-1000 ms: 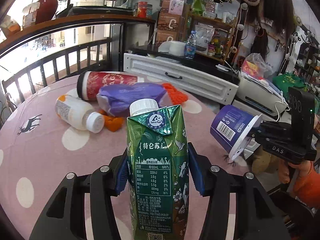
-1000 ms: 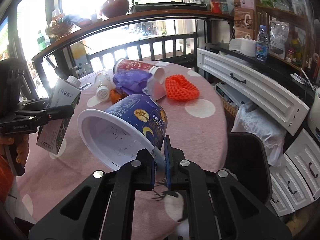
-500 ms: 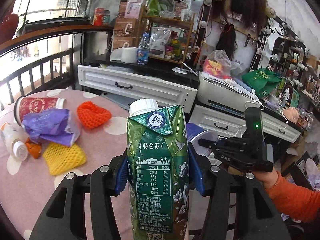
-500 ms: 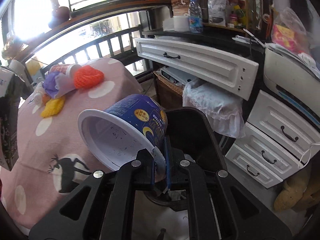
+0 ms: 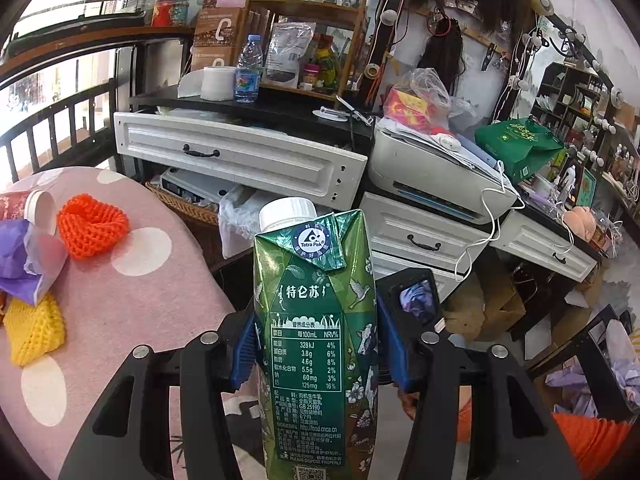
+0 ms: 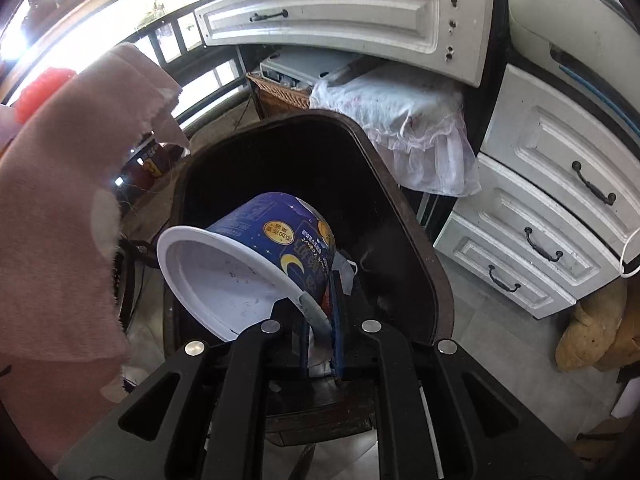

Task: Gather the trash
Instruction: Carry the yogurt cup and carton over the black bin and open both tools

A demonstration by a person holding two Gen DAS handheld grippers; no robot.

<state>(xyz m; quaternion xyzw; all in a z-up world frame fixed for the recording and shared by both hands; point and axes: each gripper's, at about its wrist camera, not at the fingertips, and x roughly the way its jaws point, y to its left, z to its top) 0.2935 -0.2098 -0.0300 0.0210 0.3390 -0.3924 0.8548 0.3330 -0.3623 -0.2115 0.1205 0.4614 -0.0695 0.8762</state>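
My left gripper (image 5: pixel 318 346) is shut on a green milk carton (image 5: pixel 316 320) with a white cap, held upright beside the pink table's edge (image 5: pixel 132 288). My right gripper (image 6: pixel 320 320) points down over a dark bin (image 6: pixel 400 208) on the floor. It pinches the white rim of an empty blue noodle cup (image 6: pixel 280 240) lying on its side above the bin's mouth. Its jaws are opening, with the rim still between the pads. On the table lie an orange foam net (image 5: pixel 92 228), a yellow foam net (image 5: pixel 34 328), a purple wrapper (image 5: pixel 16 256) and a red cup (image 5: pixel 38 208).
White drawer units (image 6: pixel 560 200) stand right of the bin, with a printer (image 5: pixel 432 172) on top. Behind the bin are a wicker basket (image 6: pixel 280 92) and a white frilled cloth (image 6: pixel 420 128). The pink tablecloth (image 6: pixel 60 200) hangs at its left. An orange sleeve (image 5: pixel 592 436) shows low right.
Both grippers swung right, away from the table. The right one dropped and tipped down, bringing the blue cup over the bin's mouth. The carton stays gripped in the left.
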